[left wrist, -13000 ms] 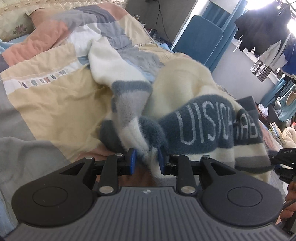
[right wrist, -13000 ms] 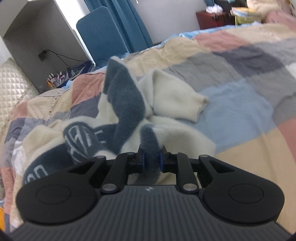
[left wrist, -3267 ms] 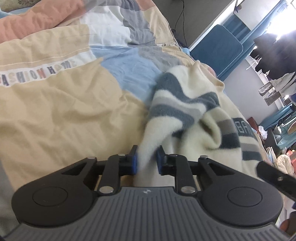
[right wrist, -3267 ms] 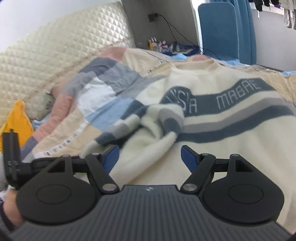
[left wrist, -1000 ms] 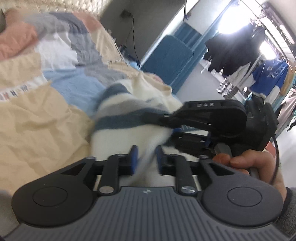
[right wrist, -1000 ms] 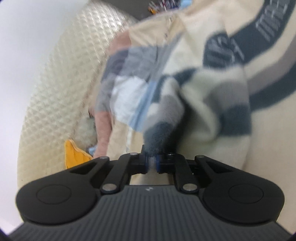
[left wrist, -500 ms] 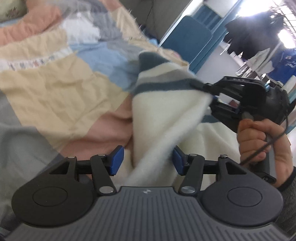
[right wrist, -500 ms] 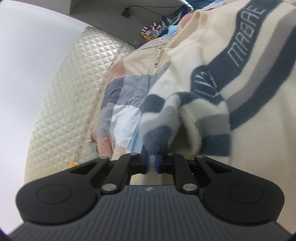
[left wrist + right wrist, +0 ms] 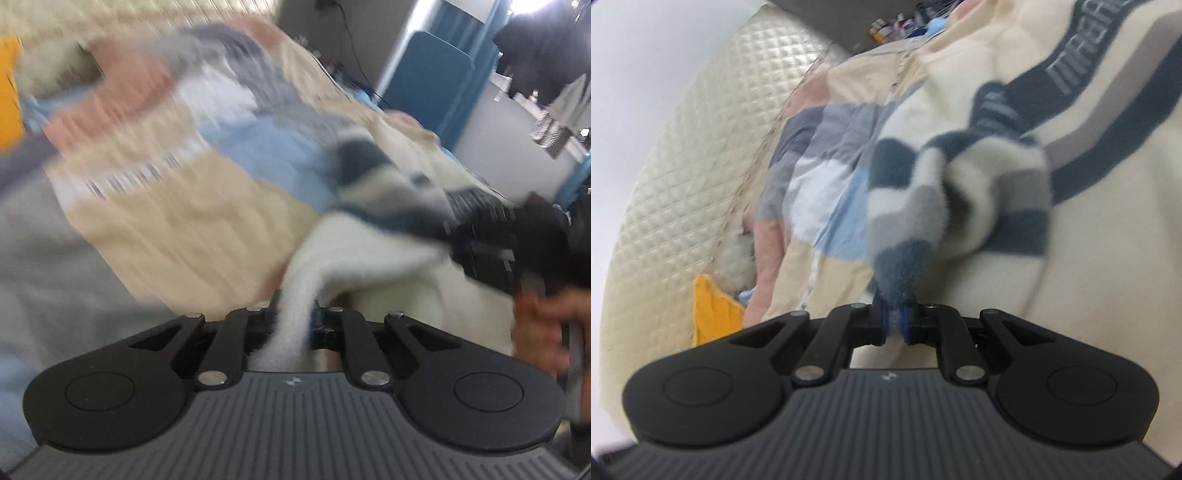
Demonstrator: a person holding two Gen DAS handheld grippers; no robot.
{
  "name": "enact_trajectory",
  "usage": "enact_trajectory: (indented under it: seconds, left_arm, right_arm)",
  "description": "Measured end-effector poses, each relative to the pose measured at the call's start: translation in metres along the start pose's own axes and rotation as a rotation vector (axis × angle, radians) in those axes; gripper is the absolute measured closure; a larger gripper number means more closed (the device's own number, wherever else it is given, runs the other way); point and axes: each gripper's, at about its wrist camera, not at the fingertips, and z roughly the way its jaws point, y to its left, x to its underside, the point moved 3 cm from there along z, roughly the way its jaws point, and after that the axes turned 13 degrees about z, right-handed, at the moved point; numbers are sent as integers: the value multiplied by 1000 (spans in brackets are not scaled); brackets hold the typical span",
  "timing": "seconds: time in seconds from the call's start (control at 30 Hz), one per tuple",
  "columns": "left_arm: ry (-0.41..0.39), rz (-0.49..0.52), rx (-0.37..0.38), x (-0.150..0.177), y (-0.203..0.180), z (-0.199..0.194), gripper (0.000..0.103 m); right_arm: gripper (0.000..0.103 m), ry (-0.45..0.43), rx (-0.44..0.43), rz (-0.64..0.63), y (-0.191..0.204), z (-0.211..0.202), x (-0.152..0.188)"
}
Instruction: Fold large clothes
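Spreading across the bed, a patchwork duvet [image 9: 155,206] in peach, blue and grey runs from the quilted cream headboard [image 9: 683,155] toward a blue chair [image 9: 424,77]. On it lies the cream striped sweater [image 9: 1108,229]; the left gripper [image 9: 295,317] has just clamped onto its white sleeve, and the right gripper [image 9: 895,321] pinches the striped cuff.

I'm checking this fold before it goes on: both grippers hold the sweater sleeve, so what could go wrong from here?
1. The right gripper pinches only the fluffy tip of the striped sleeve cuff; a tug might pull it free.
2. The left gripper clamps a narrow bunch of the cream sweater, so the fold may come out creased.
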Motion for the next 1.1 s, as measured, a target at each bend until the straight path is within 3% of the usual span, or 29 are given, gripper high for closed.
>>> enact_trajectory:
  seconds: [0.13, 0.23, 0.33, 0.43, 0.53, 0.6, 0.67, 0.73, 0.83, 0.93, 1.0, 1.07, 1.1]
  left_arm:
    - [-105, 84, -149, -58, 21, -17, 91]
    - [-163, 129, -197, -97, 23, -16, 91]
    - [-283, 205, -262, -131, 14, -19, 91]
    - [-409, 316, -304, -149, 3, -21, 91]
    - [-489, 419, -344, -136, 1, -5, 90]
    - [-474, 425, -362, -116, 9, 17, 90]
    - [-365, 361, -363, -93, 28, 49, 90]
    - [-222, 227, -280, -79, 52, 77, 90]
    - [-102, 14, -151, -70, 81, 92, 88]
    - [-84, -115, -50, -70, 97, 92, 85]
    - [-88, -144, -27, -61, 100, 91, 77]
    - [-85, -193, 0, -51, 106, 90, 56]
    - [-85, -228, 24, -47, 110, 91, 52]
  right_arm:
    - [92, 65, -57, 10, 15, 14, 11]
    - [92, 54, -64, -40, 39, 18, 11]
    - [92, 39, -116, -31, 61, 20, 5]
    - [91, 17, -163, -59, 79, 20, 3]
    - [91, 16, -146, -93, 81, 30, 7]
    - [91, 31, -97, -138, 77, 43, 14]
    - [91, 61, -29, -189, 67, 60, 25]
    - [91, 91, 54, -233, 56, 76, 36]
    - [91, 108, 159, -326, 45, 91, 51]
    - [91, 112, 209, -367, 40, 98, 56]
    - [91, 109, 223, -369, 39, 100, 55]
    - [91, 101, 242, -392, 40, 103, 57]
    - [91, 96, 250, -406, 41, 104, 59]
